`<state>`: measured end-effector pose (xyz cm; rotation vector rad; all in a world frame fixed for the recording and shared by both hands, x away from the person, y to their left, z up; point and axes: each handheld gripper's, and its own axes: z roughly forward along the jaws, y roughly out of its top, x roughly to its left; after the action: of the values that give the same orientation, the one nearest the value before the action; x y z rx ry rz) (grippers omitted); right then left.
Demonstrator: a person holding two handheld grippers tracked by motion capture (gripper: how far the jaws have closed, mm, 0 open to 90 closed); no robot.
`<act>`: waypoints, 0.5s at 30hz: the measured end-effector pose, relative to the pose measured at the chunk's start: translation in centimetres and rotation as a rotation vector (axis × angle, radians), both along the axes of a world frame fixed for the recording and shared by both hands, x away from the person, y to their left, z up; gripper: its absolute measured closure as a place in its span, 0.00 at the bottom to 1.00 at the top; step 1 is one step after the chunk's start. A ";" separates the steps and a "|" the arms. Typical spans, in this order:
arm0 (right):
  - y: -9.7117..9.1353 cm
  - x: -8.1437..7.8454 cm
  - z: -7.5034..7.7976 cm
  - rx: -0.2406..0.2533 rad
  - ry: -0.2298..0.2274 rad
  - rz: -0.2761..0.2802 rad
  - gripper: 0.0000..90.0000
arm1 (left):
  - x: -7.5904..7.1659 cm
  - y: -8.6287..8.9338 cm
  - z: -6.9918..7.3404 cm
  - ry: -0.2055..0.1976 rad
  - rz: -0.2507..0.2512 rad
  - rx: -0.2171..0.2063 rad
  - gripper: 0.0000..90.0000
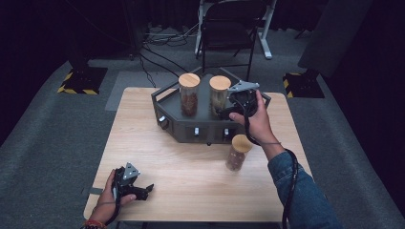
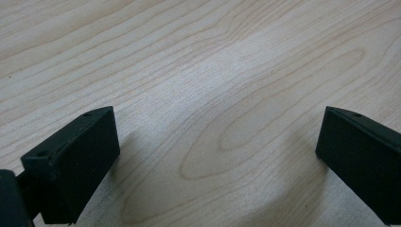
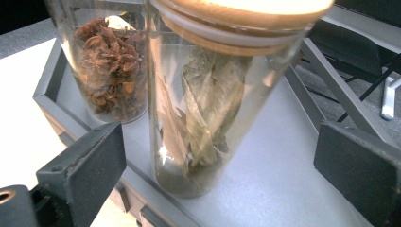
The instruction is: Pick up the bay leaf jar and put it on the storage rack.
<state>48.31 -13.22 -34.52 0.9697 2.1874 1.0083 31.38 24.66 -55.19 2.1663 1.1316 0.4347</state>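
A dark grey tray [image 1: 191, 131] at the back of the wooden table [image 1: 191, 186] holds two cork-lidded glass jars. One contains star anise [image 1: 189, 95] [image 3: 111, 66], the other bay leaves [image 1: 219, 93] [image 3: 208, 104]. My right gripper [image 1: 223, 113] [image 3: 220, 175] is open over the tray floor [image 3: 283, 179]. The bay-leaf jar stands upright between its jaws, with neither pad touching the glass. A third jar [image 1: 237, 152] with brown contents sits on the table in front of the tray, beside my right forearm. My left gripper [image 1: 147, 189] [image 2: 217, 161] rests open near the front left edge, with bare wood between its jaws.
A black folding chair [image 1: 228, 28] and floor cables lie beyond the table. Yellow-and-black striped bases [image 1: 81, 80] [image 1: 301, 83] flank it on the grey carpet. The tray's front wall carries small white knobs [image 1: 196, 130].
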 end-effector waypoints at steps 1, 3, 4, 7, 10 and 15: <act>-0.2 -0.2 0.1 -0.004 -0.003 0.005 0.03 | 0.0 0.0 0.0 0.000 0.000 0.000 0.00; -0.6 -0.7 0.3 -0.014 -0.012 0.013 0.03 | 0.0 0.0 0.0 0.000 0.000 0.000 0.00; -0.8 -1.0 0.4 -0.022 -0.016 0.019 0.03 | 0.0 0.0 0.0 0.000 0.000 0.000 0.00; -1.4 -1.9 0.7 -0.028 -0.027 0.032 0.03 | 0.0 0.0 0.0 -0.001 0.000 -0.001 0.00; -2.1 -3.0 0.8 -0.027 -0.035 0.046 0.03 | 0.0 0.0 0.0 0.000 0.000 0.000 0.00; -3.0 -4.6 0.7 -0.047 -0.029 0.074 0.03 | 0.0 0.0 0.0 0.000 0.000 0.000 0.00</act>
<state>43.71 -16.17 -33.83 0.8535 2.2267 0.9939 31.38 24.66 -55.18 2.1663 1.1316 0.4349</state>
